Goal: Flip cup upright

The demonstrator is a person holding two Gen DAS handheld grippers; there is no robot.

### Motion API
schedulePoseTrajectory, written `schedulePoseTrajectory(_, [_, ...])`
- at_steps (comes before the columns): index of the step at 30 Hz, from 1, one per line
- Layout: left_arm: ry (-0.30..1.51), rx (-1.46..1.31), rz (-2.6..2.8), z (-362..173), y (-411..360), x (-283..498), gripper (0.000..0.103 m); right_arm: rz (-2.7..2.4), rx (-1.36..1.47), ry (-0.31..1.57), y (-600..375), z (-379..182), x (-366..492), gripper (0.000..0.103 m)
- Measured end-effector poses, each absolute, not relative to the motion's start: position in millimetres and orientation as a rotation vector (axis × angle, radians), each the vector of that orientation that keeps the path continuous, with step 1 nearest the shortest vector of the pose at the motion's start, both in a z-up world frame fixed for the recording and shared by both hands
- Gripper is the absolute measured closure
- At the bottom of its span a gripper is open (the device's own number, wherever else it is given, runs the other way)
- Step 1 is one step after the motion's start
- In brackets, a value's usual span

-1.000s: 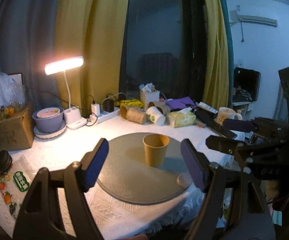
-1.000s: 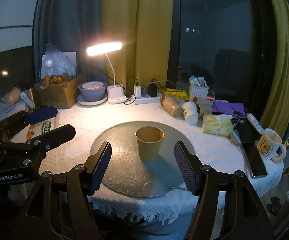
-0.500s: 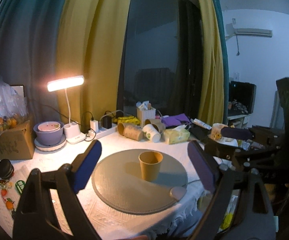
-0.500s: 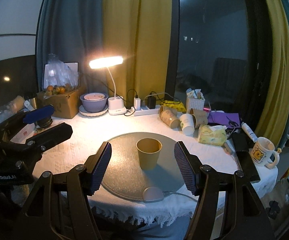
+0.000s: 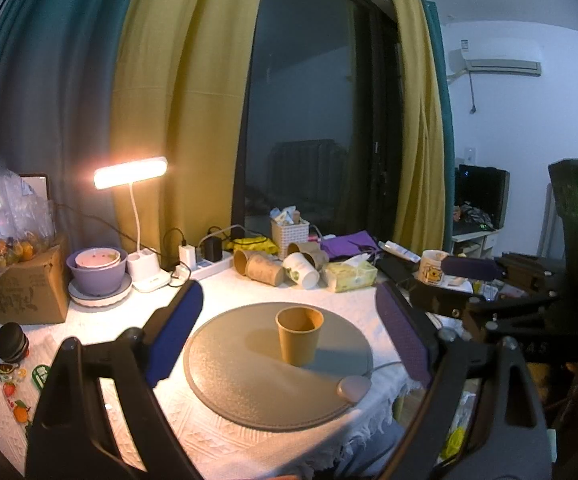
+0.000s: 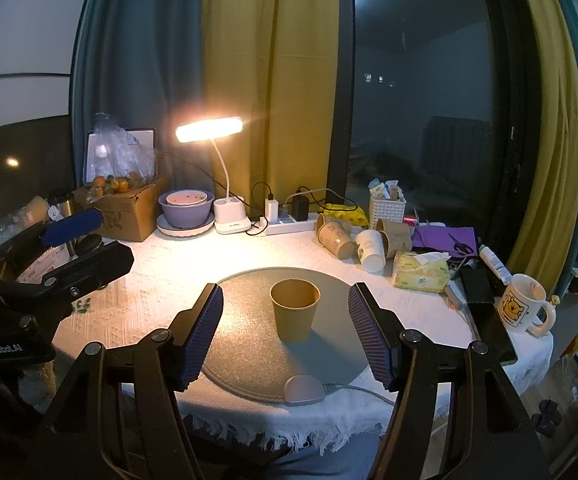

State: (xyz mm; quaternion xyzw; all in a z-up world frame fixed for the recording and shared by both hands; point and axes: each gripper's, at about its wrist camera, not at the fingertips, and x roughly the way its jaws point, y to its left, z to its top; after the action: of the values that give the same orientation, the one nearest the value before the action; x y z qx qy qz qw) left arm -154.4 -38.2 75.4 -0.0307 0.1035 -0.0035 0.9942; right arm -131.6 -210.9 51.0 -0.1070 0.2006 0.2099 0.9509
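A brown paper cup (image 5: 299,335) stands upright, mouth up, on a round grey mat (image 5: 241,380); it also shows in the right wrist view (image 6: 294,309) on the same mat (image 6: 245,344). My left gripper (image 5: 289,336) is open and empty, held back from the cup, which shows between its blue pads. My right gripper (image 6: 289,330) is open and empty, likewise short of the cup. Each gripper shows at the edge of the other's view: the right one (image 5: 469,280), the left one (image 6: 77,240).
The table has a white cloth (image 6: 137,304). At the back stand a lit desk lamp (image 6: 225,200), a purple bowl (image 6: 187,208), a cardboard box (image 6: 129,216), a power strip (image 6: 289,224), several lying paper cups (image 6: 353,236), a tissue pack (image 6: 421,272) and a mug (image 6: 523,308).
Both grippers have drawn back and up from the table, so the cup and mat look smaller and farther. The cup has stayed upright on the mat. Both grippers stay open.
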Motion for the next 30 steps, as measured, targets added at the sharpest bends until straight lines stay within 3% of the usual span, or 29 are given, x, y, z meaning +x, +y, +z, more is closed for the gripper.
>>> schedulePoseTrajectory(30, [0.21, -0.061, -0.011, 76.5, -42.0, -154.1, 0.014, 0.426, -0.219, 0.412, -212.2, 51.4, -130.9, 0.035])
